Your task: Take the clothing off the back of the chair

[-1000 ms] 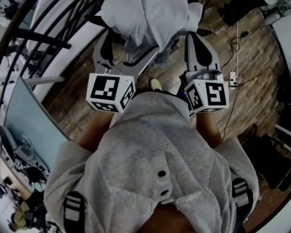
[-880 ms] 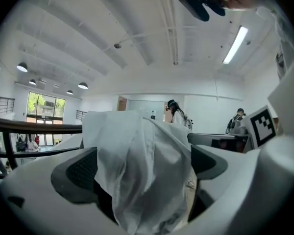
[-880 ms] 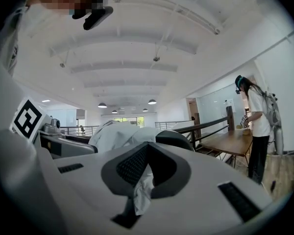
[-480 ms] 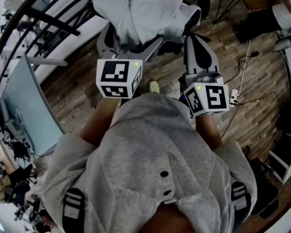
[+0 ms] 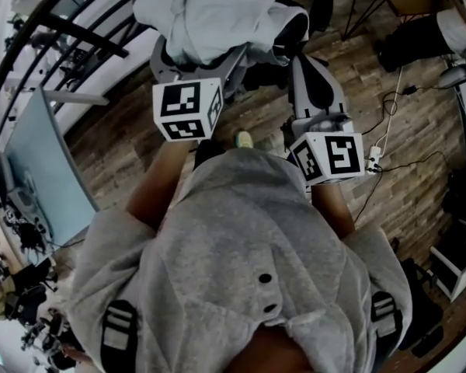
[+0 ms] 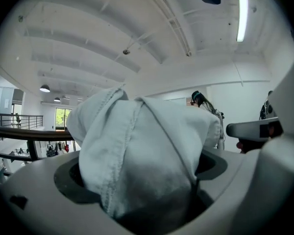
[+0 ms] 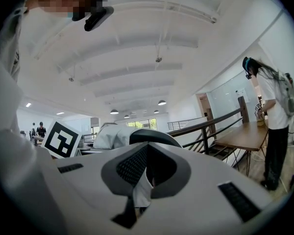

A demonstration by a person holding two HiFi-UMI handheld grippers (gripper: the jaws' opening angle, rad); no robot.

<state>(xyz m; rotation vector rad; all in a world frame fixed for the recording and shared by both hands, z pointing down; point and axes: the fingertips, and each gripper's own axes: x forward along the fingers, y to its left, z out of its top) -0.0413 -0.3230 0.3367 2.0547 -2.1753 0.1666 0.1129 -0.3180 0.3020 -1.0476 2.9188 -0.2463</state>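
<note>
Standing over the chair (image 7: 157, 137), the person in the grey hoodie (image 5: 248, 263) has both tools up at the pale clothing (image 5: 217, 14), which is heaped over the chair's back at the top middle of the head view.

The left gripper (image 5: 196, 59) sits just left of centre, its marker cube (image 5: 188, 109) facing the camera. Its fingers (image 5: 161, 59) have just been opening and stand wide apart, with a thick bunch of the cloth filling the gap between them. In the left gripper view the fabric crowds the lower middle of the frame, seams and folds plain to see, and the pads do not look to be squeezing it.

The right gripper (image 5: 298, 56) reaches up at right of centre to the garment's right-hand end. Its fingers are almost together, nipping a thin fold of white cloth between the dark pads, low in the middle of the right gripper view. Beyond them in that view the dark curve of the chair back shows, with more of the garment lying over it to the left.

The wooden floor (image 5: 404, 123) fills the right side of the head view, with a white power strip (image 5: 373, 158) lying on it. A black railing (image 5: 78, 33) runs through the upper left.
</note>
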